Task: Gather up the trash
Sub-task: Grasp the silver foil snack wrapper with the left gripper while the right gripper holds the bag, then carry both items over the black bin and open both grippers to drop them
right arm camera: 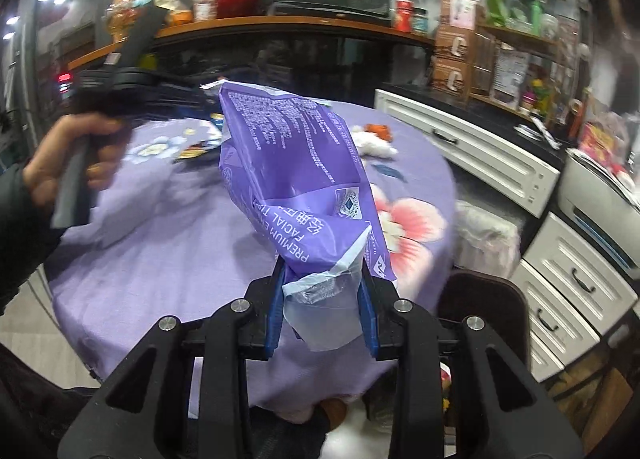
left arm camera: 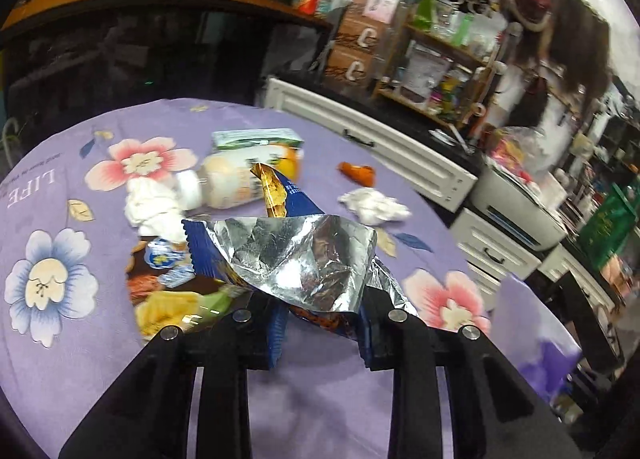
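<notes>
1. Left gripper [left arm camera: 320, 323]: its fingers are clamped on a foil snack wrapper [left arm camera: 296, 259], lifted just above the counter [left arm camera: 60, 339]. It looks light, crinkly and slippery, best pinched at a folded edge.
2. Right gripper [right arm camera: 320, 311]: its fingers are clamped on the neck of a purple tissue bag [right arm camera: 292, 179], which looks soft and limp.

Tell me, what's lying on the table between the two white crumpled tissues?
In the left wrist view, between the left crumpled tissue and the right crumpled tissue, lie a tipped-over bottle and the raised tip of the foil-lined snack wrapper held by the left gripper.
</notes>
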`<state>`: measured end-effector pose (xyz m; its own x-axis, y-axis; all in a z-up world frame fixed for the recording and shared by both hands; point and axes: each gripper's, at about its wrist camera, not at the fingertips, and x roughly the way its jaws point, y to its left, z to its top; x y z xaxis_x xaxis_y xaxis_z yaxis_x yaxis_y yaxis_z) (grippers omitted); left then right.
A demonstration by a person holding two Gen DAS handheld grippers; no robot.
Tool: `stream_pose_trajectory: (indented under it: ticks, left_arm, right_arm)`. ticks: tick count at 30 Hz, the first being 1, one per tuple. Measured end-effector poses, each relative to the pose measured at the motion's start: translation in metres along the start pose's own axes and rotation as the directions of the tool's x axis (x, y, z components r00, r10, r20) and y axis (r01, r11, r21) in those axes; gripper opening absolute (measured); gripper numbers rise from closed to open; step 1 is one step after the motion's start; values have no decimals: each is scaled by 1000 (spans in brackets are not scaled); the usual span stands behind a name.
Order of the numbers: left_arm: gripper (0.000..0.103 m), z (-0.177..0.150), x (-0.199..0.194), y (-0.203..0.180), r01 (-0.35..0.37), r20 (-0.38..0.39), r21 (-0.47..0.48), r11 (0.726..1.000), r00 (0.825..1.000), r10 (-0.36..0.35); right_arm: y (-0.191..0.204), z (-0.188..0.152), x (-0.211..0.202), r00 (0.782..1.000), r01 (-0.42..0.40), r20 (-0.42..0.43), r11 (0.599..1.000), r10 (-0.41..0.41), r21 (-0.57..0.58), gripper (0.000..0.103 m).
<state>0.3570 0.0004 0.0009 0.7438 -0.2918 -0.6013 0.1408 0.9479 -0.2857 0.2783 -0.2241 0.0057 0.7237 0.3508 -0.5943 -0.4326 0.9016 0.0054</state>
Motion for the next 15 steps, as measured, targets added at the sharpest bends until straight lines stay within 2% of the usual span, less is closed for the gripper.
stream_pose_trajectory:
  ticks: [3,7,12,15]
  left_arm:
    - [28,-7,0,-31,31,8,56,998,999,-31]
    - [28,-17,10,-71,96,-22,108,990,995,-94]
    - [28,-31,25,-119,175,-63,166,971,984,-167]
    - [28,-39,36,-147,216,-94,196,957,975,-201]
  right_arm:
    - [-24,-8,-2,997,73,-13,997,-73,38,32]
    - [-64,-21,-4,986,166,-45,980,-162,108,32]
    - [-129,-47,4,952,298,-141,928,-272,223,32]
    - [-162,-69,15,934,343,-205,896,-292,284,32]
